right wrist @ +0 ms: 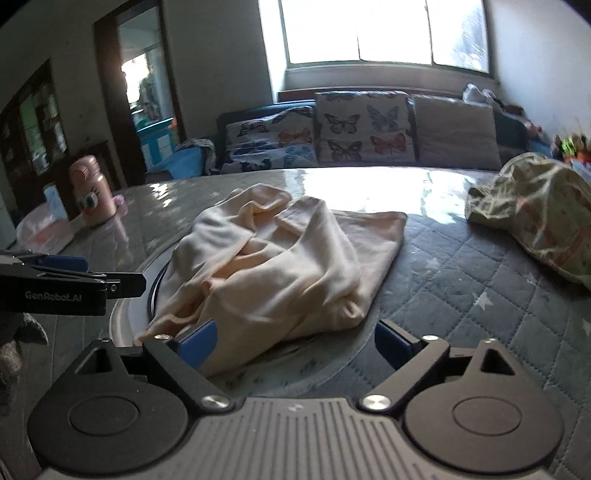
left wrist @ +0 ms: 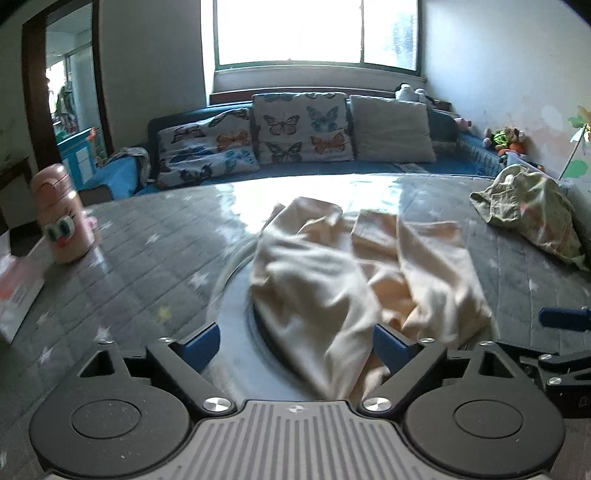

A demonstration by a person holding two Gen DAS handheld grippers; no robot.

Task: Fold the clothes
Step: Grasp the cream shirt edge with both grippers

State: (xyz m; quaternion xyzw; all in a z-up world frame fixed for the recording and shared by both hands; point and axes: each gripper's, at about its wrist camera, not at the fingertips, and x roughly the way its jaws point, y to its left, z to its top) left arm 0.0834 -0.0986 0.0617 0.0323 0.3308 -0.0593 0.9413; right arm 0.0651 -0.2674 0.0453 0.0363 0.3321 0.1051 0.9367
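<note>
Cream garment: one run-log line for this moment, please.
cream garment crumpled on table | left gripper open | right gripper open | green garment aside

Counts: 2 garments on the tabletop [left wrist: 140, 258] — 1 cream garment [left wrist: 354, 266] crumpled mid-surface, 1 green patterned garment [left wrist: 532, 214] bunched far right. 1 pink bottle [left wrist: 62, 218] at left edge. 1 flat white packet [left wrist: 18, 291] just beside it. 2 claws: left claw [left wrist: 295, 343] and right claw [right wrist: 295, 343], 2 blue-tipped fingers each. Sofa [left wrist: 465, 147] behind: 3 cushions — 2 butterfly-print cushions [left wrist: 303, 125], 1 plain cushion [left wrist: 391, 129]. 1 window [left wrist: 317, 33]. Soft toys in the far right corner too small to count.
</note>
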